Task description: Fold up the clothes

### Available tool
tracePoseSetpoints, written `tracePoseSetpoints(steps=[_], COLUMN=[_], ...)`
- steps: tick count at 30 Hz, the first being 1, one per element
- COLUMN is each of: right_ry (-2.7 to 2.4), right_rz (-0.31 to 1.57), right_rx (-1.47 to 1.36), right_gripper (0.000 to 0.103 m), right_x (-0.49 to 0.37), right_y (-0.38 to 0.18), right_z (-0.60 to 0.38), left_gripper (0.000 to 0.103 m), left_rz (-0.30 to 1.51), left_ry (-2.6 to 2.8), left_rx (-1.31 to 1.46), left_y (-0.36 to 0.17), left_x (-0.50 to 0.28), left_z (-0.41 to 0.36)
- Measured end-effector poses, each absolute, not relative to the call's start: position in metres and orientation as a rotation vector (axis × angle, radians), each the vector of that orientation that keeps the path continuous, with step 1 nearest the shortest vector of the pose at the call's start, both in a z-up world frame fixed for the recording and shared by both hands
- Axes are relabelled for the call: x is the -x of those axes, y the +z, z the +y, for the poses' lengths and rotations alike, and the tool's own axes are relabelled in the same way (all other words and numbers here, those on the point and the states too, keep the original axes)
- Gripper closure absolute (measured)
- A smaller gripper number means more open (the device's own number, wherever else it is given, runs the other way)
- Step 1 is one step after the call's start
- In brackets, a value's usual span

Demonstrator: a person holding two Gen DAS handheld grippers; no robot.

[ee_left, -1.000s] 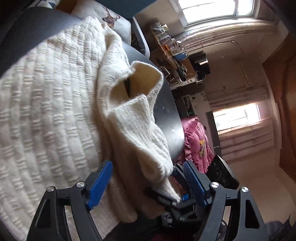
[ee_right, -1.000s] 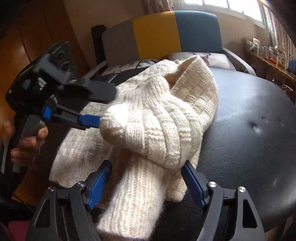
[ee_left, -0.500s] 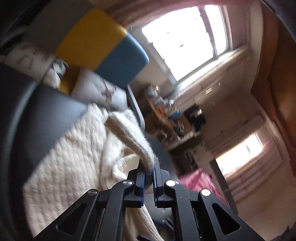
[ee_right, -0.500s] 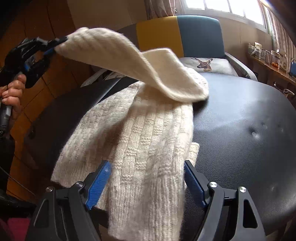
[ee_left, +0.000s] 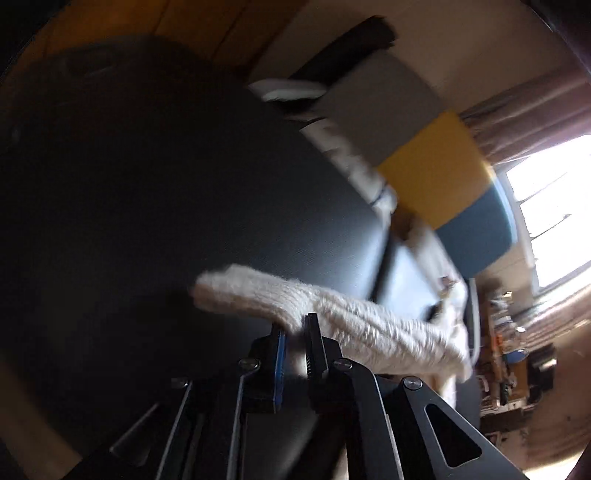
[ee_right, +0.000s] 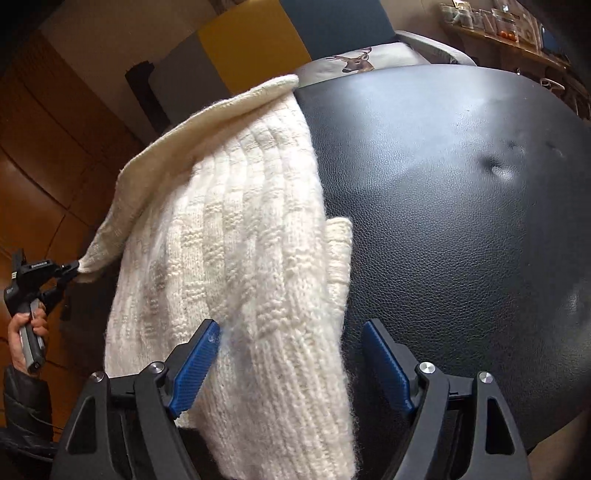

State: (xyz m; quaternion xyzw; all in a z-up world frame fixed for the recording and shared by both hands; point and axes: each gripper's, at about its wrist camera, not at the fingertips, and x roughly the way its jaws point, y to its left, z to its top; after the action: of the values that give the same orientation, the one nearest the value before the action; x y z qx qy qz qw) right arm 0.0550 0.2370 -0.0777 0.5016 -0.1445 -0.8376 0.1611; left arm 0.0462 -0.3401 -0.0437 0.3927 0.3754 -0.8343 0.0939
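Observation:
A cream knitted sweater (ee_right: 236, 236) lies on the left part of the black leather table (ee_right: 461, 221). My left gripper (ee_left: 293, 328) is shut on the sweater's sleeve (ee_left: 332, 314), which stretches off to the right above the dark table top (ee_left: 147, 184). In the right wrist view that left gripper (ee_right: 70, 271) pulls the sleeve end (ee_right: 147, 173) taut out past the table's left edge, held by a hand (ee_right: 26, 332). My right gripper (ee_right: 288, 354) stands open over the sweater's near hem; the knit lies between its blue pads without being pressed.
A chair with grey, yellow and blue back panels (ee_right: 251, 40) stands behind the table, with a deer-print cushion (ee_right: 354, 62) on it. A shelf with jars (ee_right: 498, 26) runs along the far right. A bright window (ee_left: 554, 206) is at the right. Wooden panelling (ee_right: 44, 140) fills the left.
My left gripper closed on the sleeve, lifted it off the sweater and swung it far out to the left, turning as it went. My right gripper sank slightly toward the hem and stayed open.

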Motion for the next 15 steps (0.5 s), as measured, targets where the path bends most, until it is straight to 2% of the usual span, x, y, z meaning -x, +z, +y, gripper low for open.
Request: tracePoseSetpoints(steps=[1, 2, 4, 5, 7, 8, 10, 15], right_ry=[-2.395, -2.399, -2.408, -2.412, -2.417, -2.418, -2.418, -2.418], right_rz=[-0.399, -0.380, -0.339, -0.327, -0.319, -0.319, -0.319, -0.318], right_rx=[-1.438, -1.442, -1.447, -1.447, -1.444, -1.443, -1.442, -1.449], right_gripper=[0.020, 0.019, 0.017, 0.016, 0.015, 0.014, 0.014, 0.014], right_x=[-0.054, -0.053, -0.051, -0.051, -0.051, -0.051, -0.051, -0.058], right_y=[-0.078, -0.078, -0.078, -0.078, -0.078, -0.078, -0.079, -0.077], right_z=[0.236, 0.235, 0.233, 0.232, 0.232, 0.233, 0.236, 0.221], left_gripper=[0.089, 0.075, 0.055, 0.053, 0.049, 0.040, 0.030, 0.028], left_rz=[1.121, 1.073, 0.994, 0.960, 0.765, 0.663, 0.433, -0.413], left_ry=[-2.437, -2.456, -2.530, -2.581, -2.719, -2.783, -2.929, -3.207], left_rx=[-1.196, -1.216, -1.230, -1.224, -1.188, -1.167, -1.131, -1.144], left_y=[-0.054, -0.050, -0.039, -0.031, -0.011, -0.002, 0.014, 0.013], left_x=[-0.052, -0.054, -0.056, -0.057, -0.053, -0.051, -0.044, -0.006], left_z=[-0.346, -0.336, -0.323, -0.317, -0.292, -0.279, -0.250, -0.136])
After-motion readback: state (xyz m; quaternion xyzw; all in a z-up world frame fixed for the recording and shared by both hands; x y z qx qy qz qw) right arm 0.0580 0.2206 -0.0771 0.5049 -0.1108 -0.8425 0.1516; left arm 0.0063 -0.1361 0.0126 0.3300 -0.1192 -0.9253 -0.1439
